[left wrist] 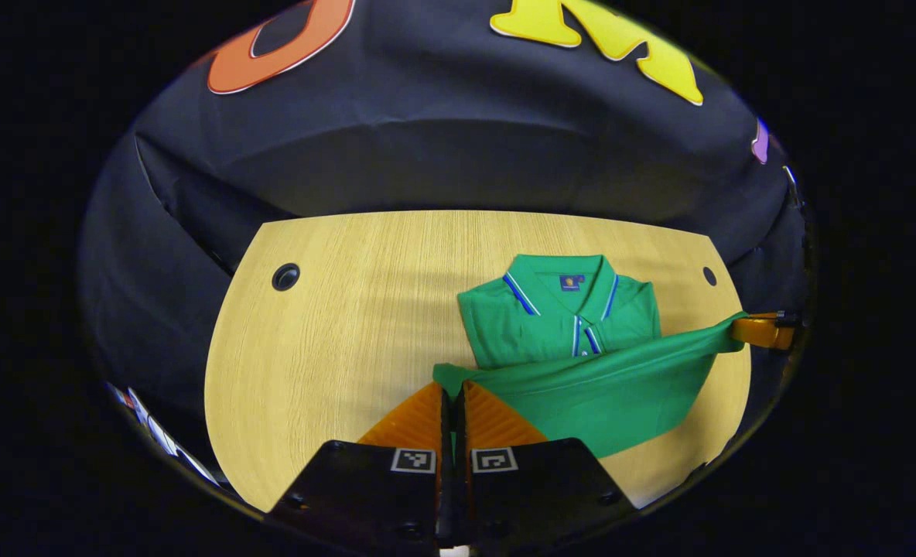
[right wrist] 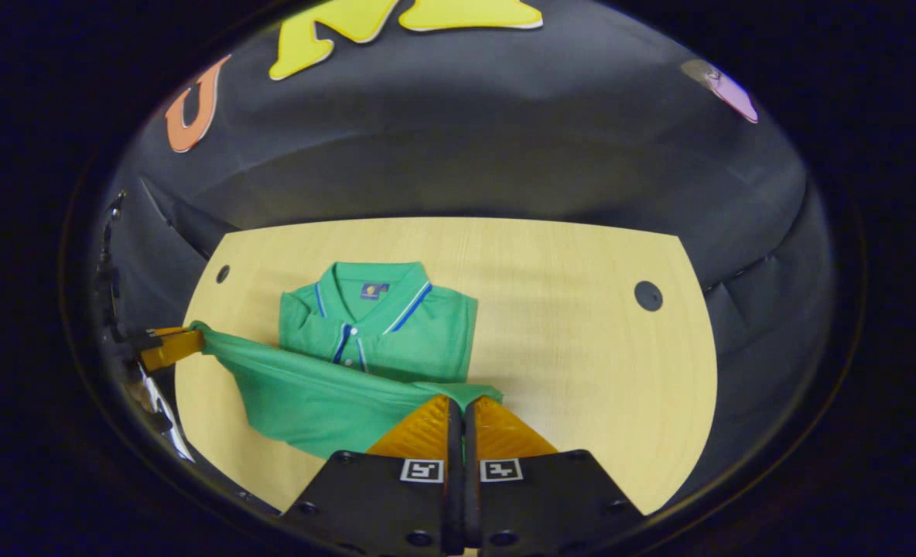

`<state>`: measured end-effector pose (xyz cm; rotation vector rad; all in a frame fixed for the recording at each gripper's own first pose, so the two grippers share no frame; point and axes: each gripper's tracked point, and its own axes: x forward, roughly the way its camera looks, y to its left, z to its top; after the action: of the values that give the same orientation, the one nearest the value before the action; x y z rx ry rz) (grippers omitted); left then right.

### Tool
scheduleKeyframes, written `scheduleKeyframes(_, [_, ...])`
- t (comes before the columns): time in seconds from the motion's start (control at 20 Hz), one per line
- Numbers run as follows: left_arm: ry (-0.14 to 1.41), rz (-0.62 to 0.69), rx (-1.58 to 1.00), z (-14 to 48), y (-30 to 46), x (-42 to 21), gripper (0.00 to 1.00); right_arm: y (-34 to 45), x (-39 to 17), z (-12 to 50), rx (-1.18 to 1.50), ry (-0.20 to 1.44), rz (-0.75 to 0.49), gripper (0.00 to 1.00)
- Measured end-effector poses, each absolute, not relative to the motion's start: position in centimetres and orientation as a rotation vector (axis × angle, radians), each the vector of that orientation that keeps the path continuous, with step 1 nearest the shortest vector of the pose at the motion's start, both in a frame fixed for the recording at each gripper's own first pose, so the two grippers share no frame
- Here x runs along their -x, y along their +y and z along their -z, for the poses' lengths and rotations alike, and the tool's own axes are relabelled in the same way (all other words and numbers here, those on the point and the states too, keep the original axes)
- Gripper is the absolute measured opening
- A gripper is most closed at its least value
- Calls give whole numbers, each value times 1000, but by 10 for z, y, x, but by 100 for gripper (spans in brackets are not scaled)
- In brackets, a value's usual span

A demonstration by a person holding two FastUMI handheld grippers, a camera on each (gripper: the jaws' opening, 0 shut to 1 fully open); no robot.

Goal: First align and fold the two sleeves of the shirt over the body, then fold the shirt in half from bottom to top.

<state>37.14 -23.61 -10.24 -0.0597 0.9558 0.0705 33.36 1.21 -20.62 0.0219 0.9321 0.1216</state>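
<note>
In the left gripper view, the left hand-held gripper (left wrist: 453, 387) had its two fingers pressed together on a bottom corner of the green shirt (left wrist: 574, 352), with the cloth pinched at the very tips. The hem ran taut from that corner across to the right hand-held gripper (left wrist: 746, 329) at the far right of the view, which held the other bottom corner. In the right gripper view, the right hand-held gripper (right wrist: 464, 401) likewise had its fingers closed tight on the shirt (right wrist: 365, 356) hem, and the left hand-held gripper (right wrist: 187, 339) showed at the left edge, gripping its corner.

The lower part of the shirt was lifted off the worktop (left wrist: 350, 325) and hung between the two grippers as a stretched band, with a fold of cloth sagging beneath it. The upper part lay flat on the wooden worktop (right wrist: 582, 348), collar (left wrist: 562, 282) toward the booth wall. Its sides were straight and narrow, with the sleeves folded in over the body. A round hole (left wrist: 285, 276) sat near each far corner of the worktop.
</note>
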Motion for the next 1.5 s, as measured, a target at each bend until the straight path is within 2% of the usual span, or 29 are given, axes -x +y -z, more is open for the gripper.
scheduleKeyframes(0.15, [958,-69,42,126,-236,-401,3,9,-369,224,-12,905,-114,0])
scheduleKeyframes(0.2, [956,-70,33,134,-235,-408,3,9,-379,230,-6,898,-117,6])
scheduleKeyframes(0.45, [952,-81,-6,162,-231,-443,3,10,-413,264,-1,901,-116,2])
scheduleKeyframes(0.95, [967,-128,28,197,-221,-460,3,11,-434,305,-34,931,-130,2])
scheduleKeyframes(1.0, [964,-135,41,199,-222,-460,3,13,-435,306,-39,929,-126,0])
scheduleKeyframes(1.1, [982,-126,54,201,-224,-457,3,11,-435,305,-30,928,-108,3])
scheduleKeyframes(1.3, [975,-96,97,196,-230,-454,12,14,-434,292,-28,902,-91,7])
scheduleKeyframes(1.35, [957,-110,103,189,-227,-453,18,13,-433,285,-22,887,-85,7])
scheduleKeyframes(1.4, [943,-117,106,182,-224,-453,19,15,-432,275,-24,872,-91,16])
scheduleKeyframes(1.5, [910,-117,116,164,-223,-449,34,17,-422,256,-32,853,-94,35])
